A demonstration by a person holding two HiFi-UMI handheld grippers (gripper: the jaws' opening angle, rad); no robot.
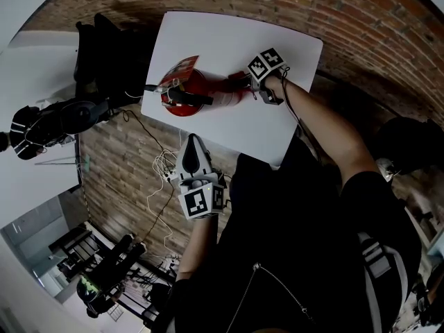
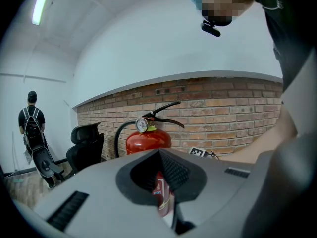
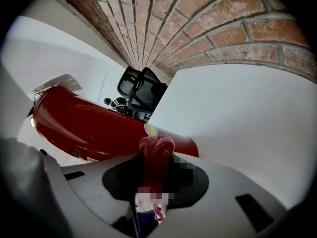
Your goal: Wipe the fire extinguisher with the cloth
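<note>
1. The white table (image 1: 291, 116) stands against a brick wall (image 2: 223, 118).
2. A black chair (image 2: 86, 143) sits to the left of the table.
3. The red extinguisher (image 1: 191, 92) stands upright on the left part of the table, its black hose (image 2: 119, 135) curving up on its left side and its levers pointing right.
4. My right tongs (image 1: 243, 87) reach in from the right, their tips at the side of the extinguisher's body. They are clamped on the cloth.
5. My left tongs (image 1: 193, 144) hang off the near edge of the table and point at the extinguisher, well apart from it. Their jaws are drawn in to a slit and hold nothing; the red body shows through the slit.
6. The red cloth (image 3: 157, 148) is bunched between the right jaws and sticks out past the tips, pressed against the red body.
7. A red and white tag (image 1: 182, 68) hangs at the extinguisher's top; I can't read its print.
8. A label (image 2: 162, 195) on the body is too small to read.
9. The round gauge (image 2: 142, 125) sits under the levers, its dial unreadable.
10. A yellow sticker (image 3: 150, 129) lies on the body just beside the cloth, with no legible writing.
</note>
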